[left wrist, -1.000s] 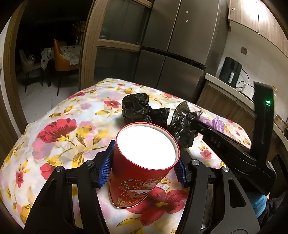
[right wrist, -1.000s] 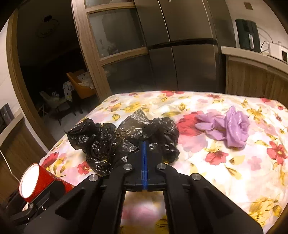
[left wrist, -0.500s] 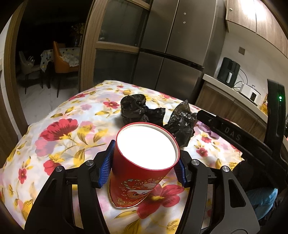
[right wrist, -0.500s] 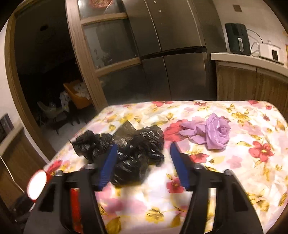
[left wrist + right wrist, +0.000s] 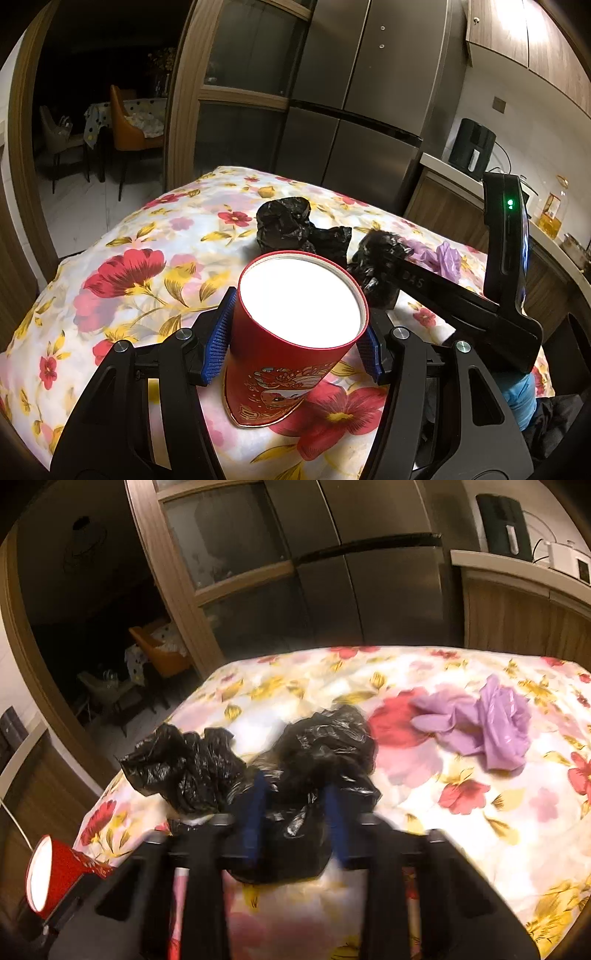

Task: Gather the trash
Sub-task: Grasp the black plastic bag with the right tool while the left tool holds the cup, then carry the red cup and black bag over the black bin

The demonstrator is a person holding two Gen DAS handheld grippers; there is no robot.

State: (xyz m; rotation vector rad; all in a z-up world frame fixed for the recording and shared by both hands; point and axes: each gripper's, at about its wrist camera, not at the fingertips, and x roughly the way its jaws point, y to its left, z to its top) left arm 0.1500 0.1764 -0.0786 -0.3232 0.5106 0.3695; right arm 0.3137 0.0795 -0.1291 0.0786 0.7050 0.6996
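**Me:** On the left side of the flowered tablecloth (image 5: 122,280), my left gripper (image 5: 295,336) is clamping the red paper cup (image 5: 291,343). Both blue pads are pressing its sides, and the open white mouth is facing up and a little toward me.

**You:** So the cup is serving as the bin?

**Me:** That is my reading; it looks empty from here. Just beyond it, farther along the cloth, one crumpled black bag (image 5: 282,223) is lying loose. To its right sits a second black bag (image 5: 325,753), and my right gripper (image 5: 295,812) is working on that one.

**You:** Is it gripping it yet?

**Me:** Not firmly, I think. The jaws are standing apart with black plastic bulging between them, and that view is blurring, so I am calling them spread around the bag rather than pinching it.

**You:** And farther right?

**Me:** A lilac glove and bag (image 5: 484,723) are lying well apart from the black pieces, untouched.

**You:** What is the next move asking for?

**Me:** I am judging that the jaws need to press together on a thick fold, since thin film slips. Then the bundle needs lifting leftward over the cup's mouth.
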